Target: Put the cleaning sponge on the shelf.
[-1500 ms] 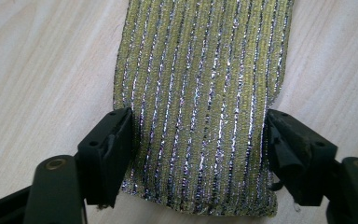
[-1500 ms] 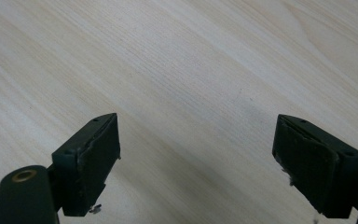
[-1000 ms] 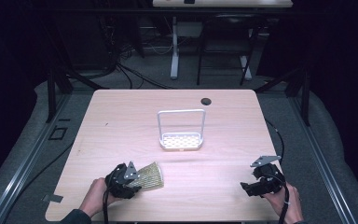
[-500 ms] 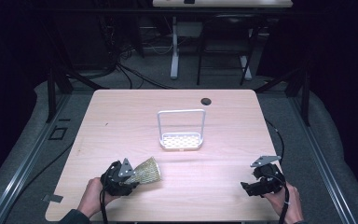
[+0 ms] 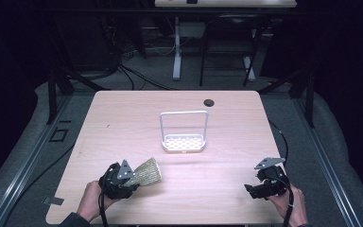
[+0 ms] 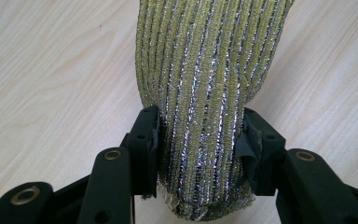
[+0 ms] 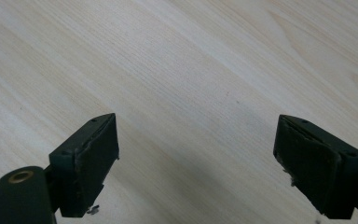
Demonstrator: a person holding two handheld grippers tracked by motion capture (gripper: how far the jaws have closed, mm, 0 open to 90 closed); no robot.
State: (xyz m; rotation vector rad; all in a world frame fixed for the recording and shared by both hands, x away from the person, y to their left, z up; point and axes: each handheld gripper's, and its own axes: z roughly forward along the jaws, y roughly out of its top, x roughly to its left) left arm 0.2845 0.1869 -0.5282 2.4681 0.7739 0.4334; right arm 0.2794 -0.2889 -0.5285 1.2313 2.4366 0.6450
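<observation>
**High view: left gripper carrying the scrubber, rack lying ahead and to the right**

Left gripper view: I am clamping my left gripper [image 6: 198, 140] on a yellow-and-silver ribbed scrubber [image 6: 209, 70], one jaw pressing each flank near its narrow end, with the long axis running straight out between the jaws. In the high view my left gripper [image 5: 123, 177] is sitting low at the near-left of the table [image 5: 123, 123], and the scrubber [image 5: 146, 173] is pointing forward and to the right, its wide end leading. The white wire rack [image 5: 183, 134] is standing near the table's middle, well apart from the scrubber, and it is lying roughly along the line in which the scrubber is pointing. My left hand is nearer to it, I judge. My right gripper [image 5: 260, 188] is resting at the near-right, jaws spread wide and gripping nothing.
</observation>
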